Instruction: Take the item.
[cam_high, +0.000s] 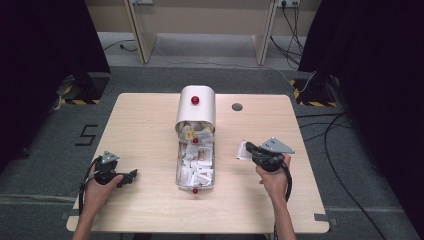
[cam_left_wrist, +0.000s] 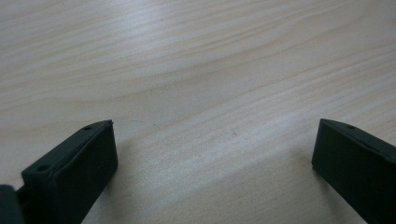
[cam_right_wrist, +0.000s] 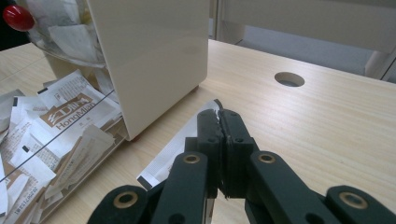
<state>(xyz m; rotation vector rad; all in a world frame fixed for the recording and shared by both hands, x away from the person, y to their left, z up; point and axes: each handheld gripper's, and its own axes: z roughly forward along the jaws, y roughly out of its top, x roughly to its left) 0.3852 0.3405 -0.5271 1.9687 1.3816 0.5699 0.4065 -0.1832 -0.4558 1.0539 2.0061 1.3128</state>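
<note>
the right tongs (cam_right_wrist: 223, 140) are pressed together on a white sachet (cam_right_wrist: 180, 151), which sticks out flat from between the jaws just above the bench (cam_high: 150, 130). in the high view the same right tongs (cam_high: 248, 149) sit to the right of the dispenser, with the sachet (cam_high: 243, 150) a pale patch at their tip, apart from the rest of the pile. the left tongs (cam_high: 131, 176) rest low over bare wood near the front left of the bench, and the left gripper view shows their jaws wide apart with nothing between them (cam_left_wrist: 212, 135).

the dispenser (cam_high: 196, 107), a cream box with a red knob, stands at the middle back of the bench, and its clear tray (cam_high: 178, 165) reaches toward the person, heaped with more sachets (cam_high: 196, 165). in the right gripper view the tray's wall (cam_right_wrist: 70, 154) holds printed packets crowded against it.

so the work looks early or mid-way: one sachet has been taken and is held clear of the tray, but it is not yet set down anywhere. no separate pile or container for picked sachets shows on the bench, though the grainy high view may hide a small one. many sachets remain in the tray, and the left tongs have no part in it yet.
</note>
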